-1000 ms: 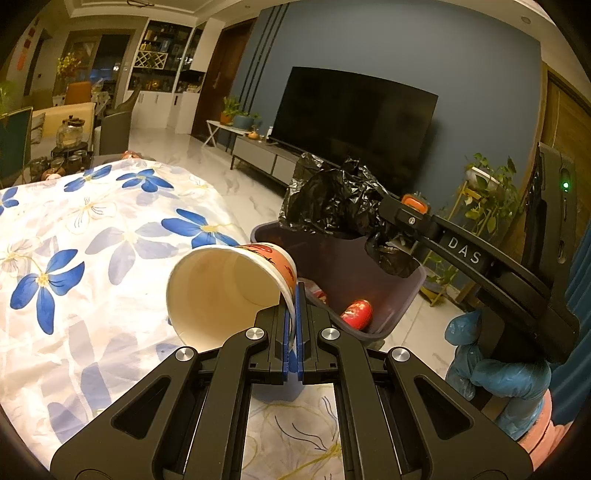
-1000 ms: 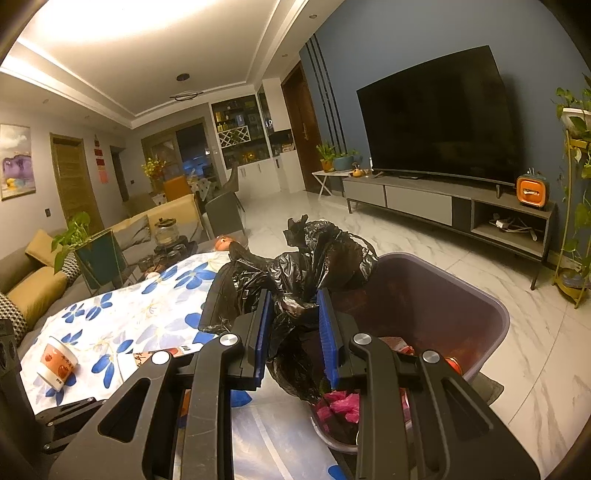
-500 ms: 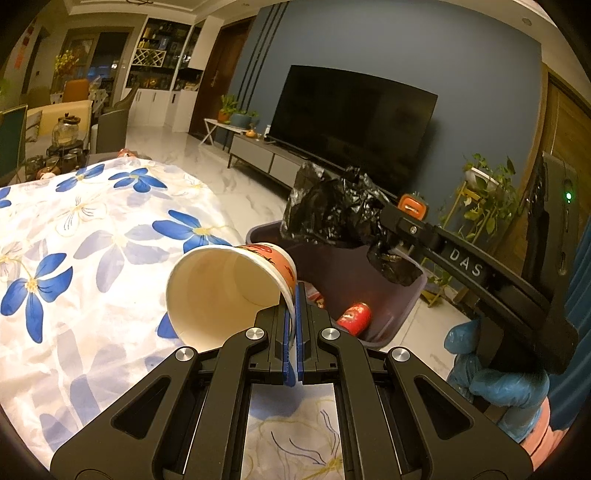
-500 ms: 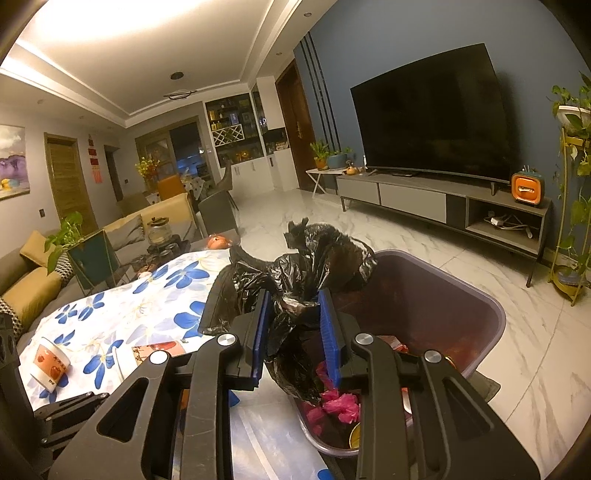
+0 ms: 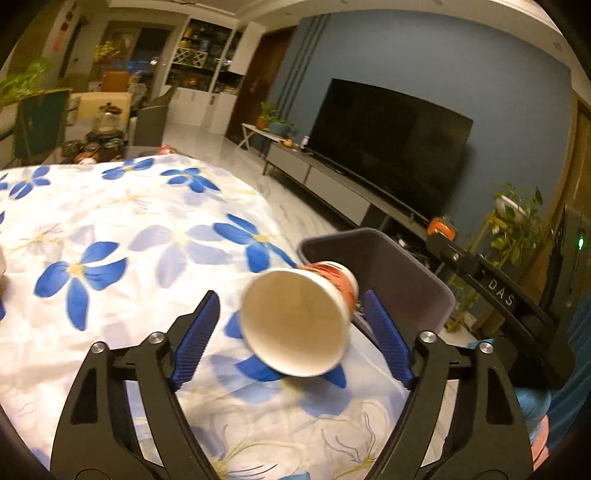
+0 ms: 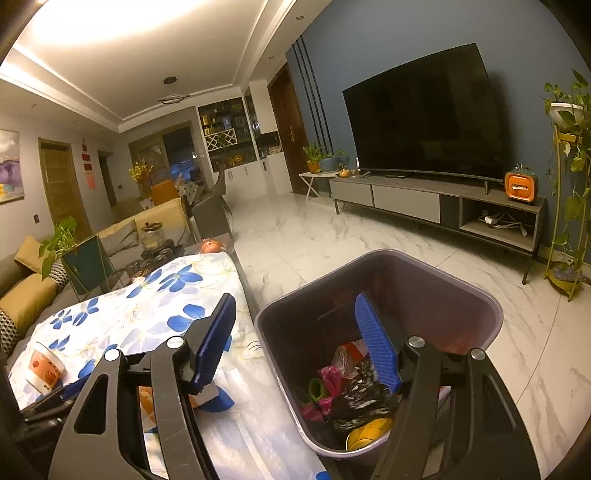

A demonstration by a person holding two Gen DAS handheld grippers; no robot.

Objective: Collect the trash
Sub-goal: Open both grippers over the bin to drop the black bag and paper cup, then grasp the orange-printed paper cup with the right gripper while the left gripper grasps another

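Tools first: the left tool [image 5: 288, 332] gapes wide, nothing gripped, and the paper cup [image 5: 297, 317] sits blurred between its blue pads [image 5: 194, 341], mouth toward the camera, apparently tipping toward the trash bin [image 5: 406, 258] beyond the tabletop [image 5: 110, 229] edge. The right tool [image 6: 295, 341] is equally spread and empty above that bin, where a black bag [image 6: 354, 395] lies among the rubbish. Farther left, another cup [image 6: 46, 365] waits on the flowered cloth.

Light: warm, dim yellow indoor glow
Source: bright glare on white recessed ceiling [image 6: 110, 33]
Blur: white-and-orange paper cup [image 5: 297, 321] smeared
Edges: strong fisheye bending, black vignette corners
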